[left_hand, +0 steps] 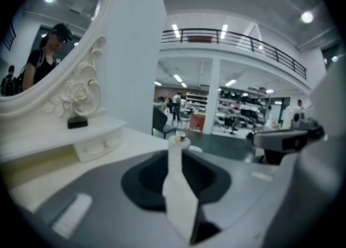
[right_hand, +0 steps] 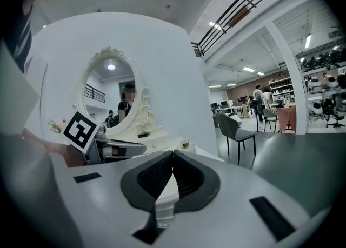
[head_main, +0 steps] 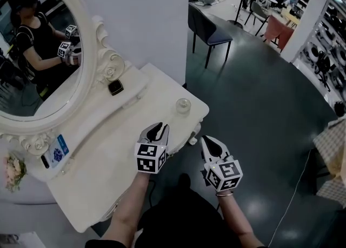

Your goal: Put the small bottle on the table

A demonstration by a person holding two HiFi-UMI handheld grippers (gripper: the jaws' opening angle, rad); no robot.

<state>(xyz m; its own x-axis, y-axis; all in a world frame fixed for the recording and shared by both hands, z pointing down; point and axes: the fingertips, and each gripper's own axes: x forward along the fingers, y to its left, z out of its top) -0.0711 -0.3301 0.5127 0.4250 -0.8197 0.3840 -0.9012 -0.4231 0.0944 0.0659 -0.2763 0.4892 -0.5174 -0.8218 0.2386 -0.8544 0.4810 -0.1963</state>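
Observation:
The small bottle (head_main: 183,106), clear glass with a gold cap, stands upright on the white vanity table (head_main: 108,166) near its far right corner. My left gripper (head_main: 157,130) hovers over the table's front edge, a short way short of the bottle and apart from it. Its jaws stand a narrow gap apart with nothing between them. In the left gripper view the bottle (left_hand: 180,135) peeks out just past the fingertips. My right gripper (head_main: 212,143) hangs off the table over the dark floor, shut and empty. It sees the bottle (right_hand: 185,145) ahead of it.
An oval mirror (head_main: 38,52) in a carved white frame rises behind the table and reflects the person. A small black box (head_main: 115,87) sits on the raised shelf, a blue-printed card (head_main: 56,152) at its left end. A dark chair (head_main: 208,28) stands beyond the wall.

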